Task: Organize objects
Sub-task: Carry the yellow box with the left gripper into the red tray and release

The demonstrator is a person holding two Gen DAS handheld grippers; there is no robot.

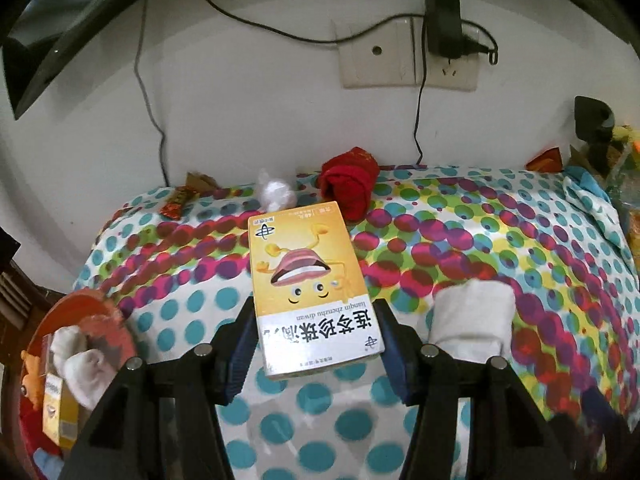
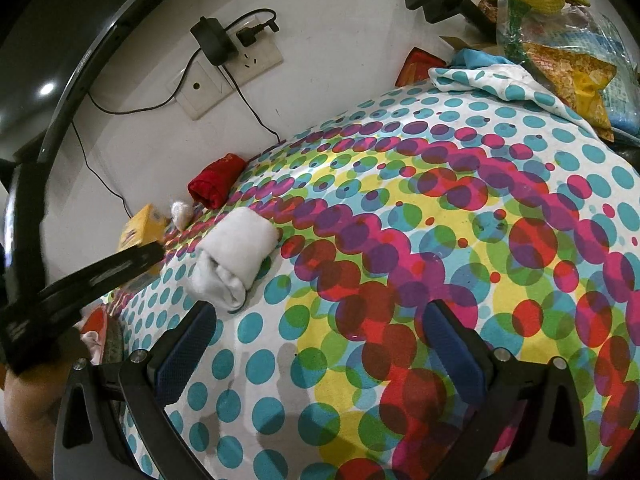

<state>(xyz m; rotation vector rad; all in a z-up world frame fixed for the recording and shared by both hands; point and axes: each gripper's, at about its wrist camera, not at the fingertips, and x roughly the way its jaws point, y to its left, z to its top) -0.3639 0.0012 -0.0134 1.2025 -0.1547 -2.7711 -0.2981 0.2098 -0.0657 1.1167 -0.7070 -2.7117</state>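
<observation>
We grip the yellow medicine box (image 1: 308,280) in our left claw (image 1: 316,344), lifted near the bench's (image 1: 460,240) left edge for sorting; our right claw (image 2: 316,344) waits open, empty, beside the white sock roll (image 2: 236,256).

White wall (image 1: 260,92), beige socket plate (image 1: 408,54) with black charger (image 1: 442,24), polka-dot tablecloth (image 2: 440,240)
</observation>
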